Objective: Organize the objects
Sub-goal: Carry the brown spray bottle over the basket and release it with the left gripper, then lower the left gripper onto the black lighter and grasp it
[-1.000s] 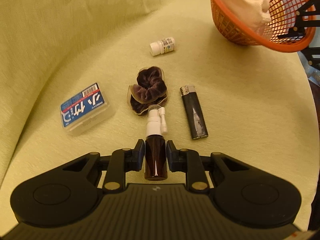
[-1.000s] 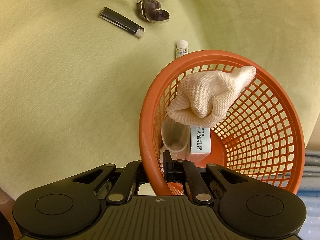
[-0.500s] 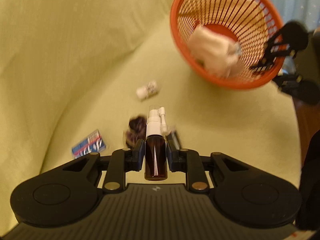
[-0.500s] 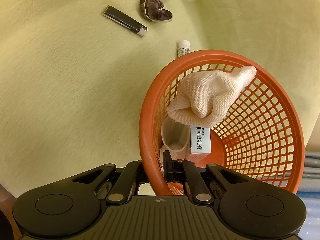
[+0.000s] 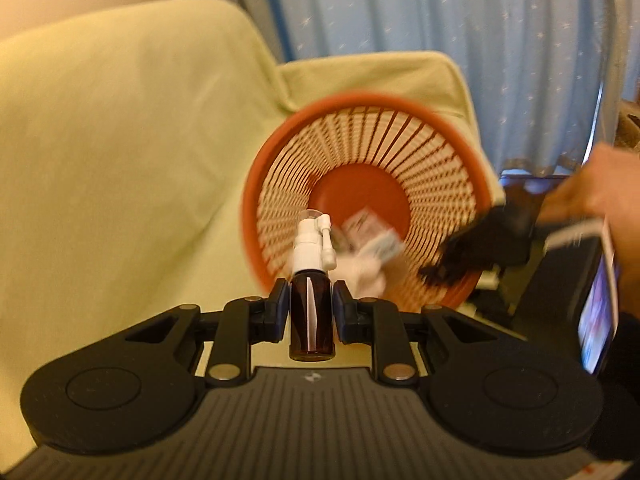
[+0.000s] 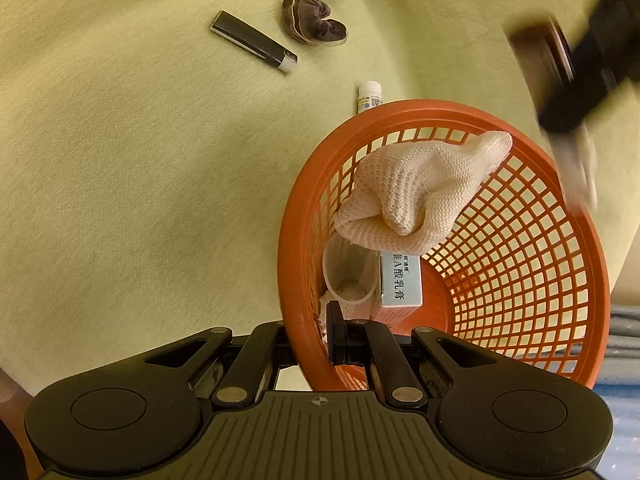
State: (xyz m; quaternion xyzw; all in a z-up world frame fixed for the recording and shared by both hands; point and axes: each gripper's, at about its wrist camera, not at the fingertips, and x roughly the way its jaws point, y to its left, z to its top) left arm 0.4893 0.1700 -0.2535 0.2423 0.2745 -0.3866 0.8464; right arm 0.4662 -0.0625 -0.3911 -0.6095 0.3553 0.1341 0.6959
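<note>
- Spray bottle (image 5: 311, 312): clamped upright in your left gripper (image 5: 311, 309), in front of the basket's mouth.
- Orange basket (image 6: 576, 364): holds knitted cloth (image 6: 420, 192), white box (image 6: 401, 280), clear cup (image 6: 347, 276).
- Your right gripper (image 6: 312, 338): pinched on its near rim.

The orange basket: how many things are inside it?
3 that I can see. A knitted cream cloth drapes over the orange basket wall, a clear plastic cup lies below it, and a white box lies beside the cup. More may hide underneath.

Left gripper (image 5: 311, 308) clamps small brown glass spray bottle with white nozzle (image 5: 311, 312); blurred round orange plastic mesh basket (image 5: 280, 184) beyond, on yellow-green sofa (image 5: 120, 160).
</note>
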